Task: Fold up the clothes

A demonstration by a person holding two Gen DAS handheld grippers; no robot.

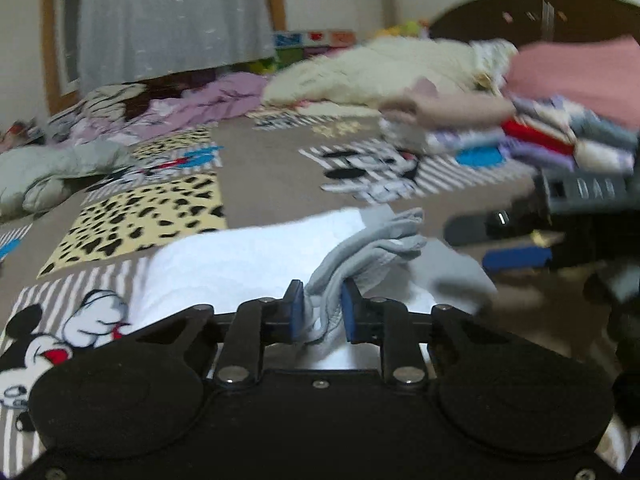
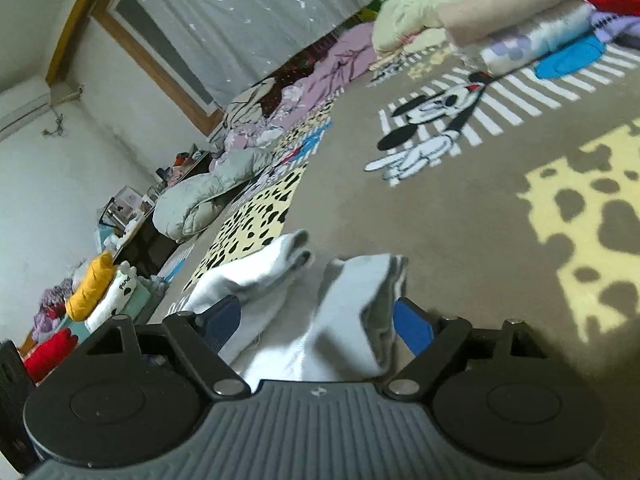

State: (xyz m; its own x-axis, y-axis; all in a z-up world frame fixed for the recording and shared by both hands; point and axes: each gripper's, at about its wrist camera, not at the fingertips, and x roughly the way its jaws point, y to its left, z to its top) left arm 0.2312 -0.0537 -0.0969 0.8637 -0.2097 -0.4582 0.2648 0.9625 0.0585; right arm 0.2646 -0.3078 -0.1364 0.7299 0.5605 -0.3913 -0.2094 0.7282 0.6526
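While the left wrist view is blurring at its right edge, the left gripper (image 1: 322,312) is pinching the grey cuff of a sock (image 1: 360,256) between its blue pads (image 1: 297,310), jaws nearly together. White sock fabric is lying under and ahead of the fingers on the blanket (image 1: 260,168), which is printed with cartoon mice and leopard patches. A stack (image 1: 560,128) of folded clothes is sitting far right, and a cream quilt (image 1: 368,72) is lying behind it. The right gripper (image 1: 516,240) is showing at the right edge, too blurred to read.

Right wrist view: the right gripper (image 2: 316,320) is standing with jaws wide apart, the white sock (image 2: 340,320) lying between the blue pads (image 2: 412,326); whether either pad is touching it, cannot tell. A second white sock piece (image 2: 256,268) is lying just left of it. Both are resting on the blanket (image 2: 460,220). The stack (image 2: 540,32) is sitting top right.
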